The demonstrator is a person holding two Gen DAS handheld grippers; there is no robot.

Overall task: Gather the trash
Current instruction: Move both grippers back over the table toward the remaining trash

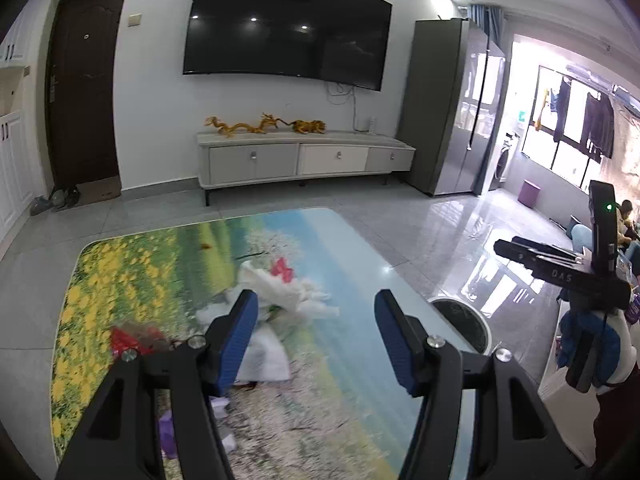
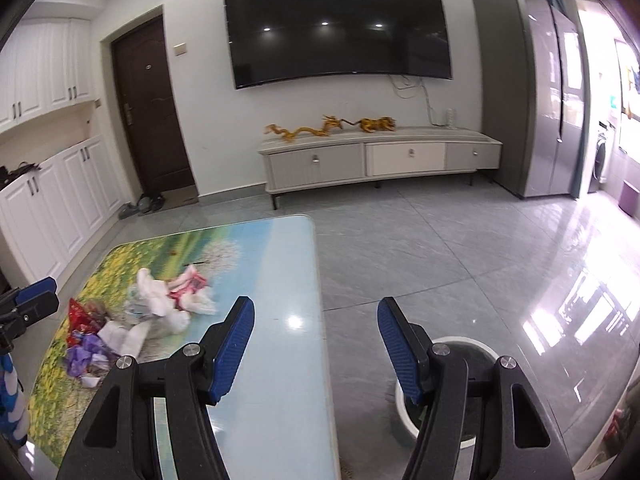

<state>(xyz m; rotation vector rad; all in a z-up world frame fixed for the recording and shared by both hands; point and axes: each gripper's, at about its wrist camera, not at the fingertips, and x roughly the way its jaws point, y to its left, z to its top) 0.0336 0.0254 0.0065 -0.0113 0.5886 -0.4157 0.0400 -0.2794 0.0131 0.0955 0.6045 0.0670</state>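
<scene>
A heap of trash lies on the picture-printed table (image 1: 352,264) (image 2: 280,264): crumpled white tissues (image 1: 280,284) (image 2: 160,292), a red wrapper (image 1: 128,340) (image 2: 80,316), purple scraps (image 1: 168,436) (image 2: 84,352) and a pink-red packet (image 2: 192,284). My left gripper (image 1: 316,336) hangs open above the table, its left finger over the tissues, nothing between the blue pads. My right gripper (image 2: 316,344) is open too, over the table's right edge and the floor, holding nothing. A round white bin with a dark liner (image 1: 464,320) (image 2: 452,360) stands on the floor right of the table.
A TV cabinet (image 1: 304,156) and a wall-mounted TV (image 2: 336,28) face me. A tall grey fridge (image 1: 452,108) is at the right, white cupboards (image 2: 60,200) at the left. Shoes (image 2: 144,204) lie by the dark door. A person (image 1: 626,220) sits far right.
</scene>
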